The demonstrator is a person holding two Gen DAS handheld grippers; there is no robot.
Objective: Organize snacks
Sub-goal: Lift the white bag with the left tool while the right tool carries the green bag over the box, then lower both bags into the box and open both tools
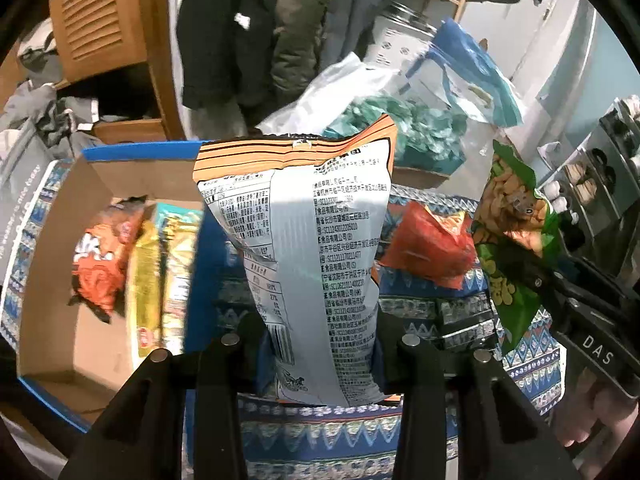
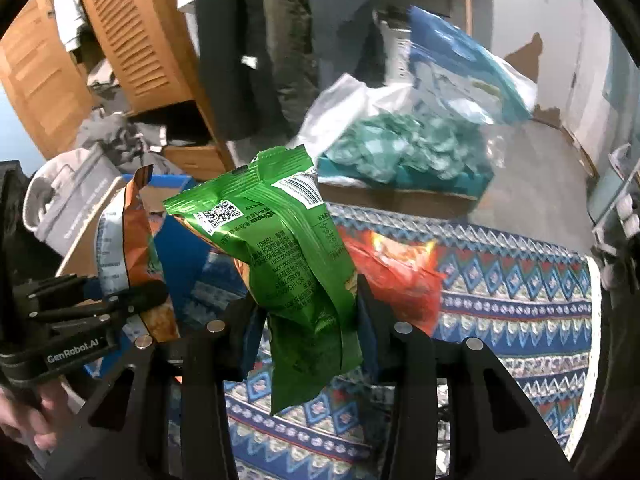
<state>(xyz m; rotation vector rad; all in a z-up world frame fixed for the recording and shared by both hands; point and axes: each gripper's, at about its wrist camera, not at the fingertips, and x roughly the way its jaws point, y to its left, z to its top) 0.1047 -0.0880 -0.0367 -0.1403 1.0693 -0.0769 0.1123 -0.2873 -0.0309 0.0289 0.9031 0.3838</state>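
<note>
My left gripper [image 1: 320,344] is shut on an orange-and-silver snack bag [image 1: 304,248], held upright above the patterned cloth, just right of a cardboard box [image 1: 60,240]. The box holds an orange bag [image 1: 104,260] and a yellow bag [image 1: 160,272]. My right gripper [image 2: 308,320] is shut on a green snack bag [image 2: 288,264], held in the air; the same bag shows at the right of the left wrist view [image 1: 512,240]. A red snack bag [image 1: 432,244] lies on the cloth, also seen in the right wrist view [image 2: 400,280]. The left gripper and its bag [image 2: 132,248] show at the left there.
The blue patterned cloth [image 2: 520,300] covers the surface. A box of teal wrapped pieces [image 2: 400,152] and a blue-white plastic bag [image 2: 460,68] stand behind. A wooden louvered cabinet [image 2: 132,40] and hanging clothes [image 2: 240,40] are at the back. A rack with bottles [image 1: 600,168] is at far right.
</note>
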